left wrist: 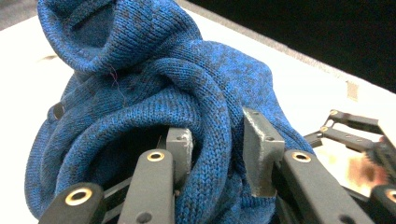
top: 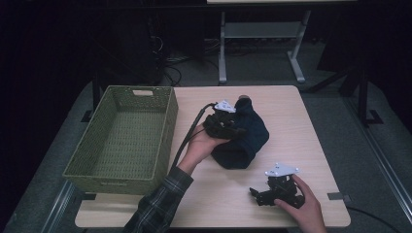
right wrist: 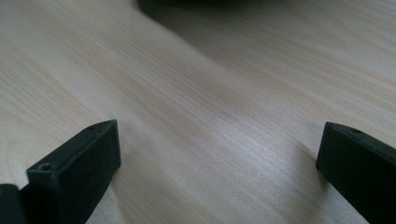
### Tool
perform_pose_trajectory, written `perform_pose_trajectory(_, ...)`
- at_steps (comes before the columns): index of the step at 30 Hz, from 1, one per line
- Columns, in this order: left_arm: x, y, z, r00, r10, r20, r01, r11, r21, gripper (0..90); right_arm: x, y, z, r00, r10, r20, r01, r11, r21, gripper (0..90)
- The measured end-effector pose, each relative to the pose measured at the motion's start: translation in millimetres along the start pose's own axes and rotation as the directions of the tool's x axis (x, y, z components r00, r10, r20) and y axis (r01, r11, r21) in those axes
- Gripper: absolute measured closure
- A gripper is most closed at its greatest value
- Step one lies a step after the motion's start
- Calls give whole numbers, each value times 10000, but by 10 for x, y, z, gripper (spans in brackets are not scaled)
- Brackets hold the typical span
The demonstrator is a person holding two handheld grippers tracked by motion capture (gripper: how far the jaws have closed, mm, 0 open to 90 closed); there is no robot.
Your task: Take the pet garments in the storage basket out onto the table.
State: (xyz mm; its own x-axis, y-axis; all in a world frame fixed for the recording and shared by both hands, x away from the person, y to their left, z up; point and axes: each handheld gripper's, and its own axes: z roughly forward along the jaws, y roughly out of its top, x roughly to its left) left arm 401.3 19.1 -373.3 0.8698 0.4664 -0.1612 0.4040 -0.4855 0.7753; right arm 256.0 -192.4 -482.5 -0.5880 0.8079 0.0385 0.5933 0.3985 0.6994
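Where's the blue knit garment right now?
In the high view the blue knit garment is bunched mid-table, right of the green basket. The left gripper is shut on a fold; the right gripper rests open nearer the person.

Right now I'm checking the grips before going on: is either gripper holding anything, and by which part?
The left gripper pinches a thick fold of the blue sweater, near its bunched middle. The right gripper holds nothing; its jaws stand open over the table.
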Motion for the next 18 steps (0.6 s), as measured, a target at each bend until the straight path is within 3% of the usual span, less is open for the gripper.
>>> perform_pose_trajectory(5,36,-78,245,9998,-204,-8,204,9987,456,663,3,-1,0,10000,38,-24,-38,10000,11,0)
perform_pose_trajectory(15,28,-262,650,10000,67,-9,-65,9876,1571,637,-1,-1,2,10000,-24,-7,24,10000,-18,0)
perform_pose_trajectory(18,24,-265,663,9997,234,-47,-223,9859,1657,535,-1,-1,1,10000,-28,-6,28,10000,-16,0)
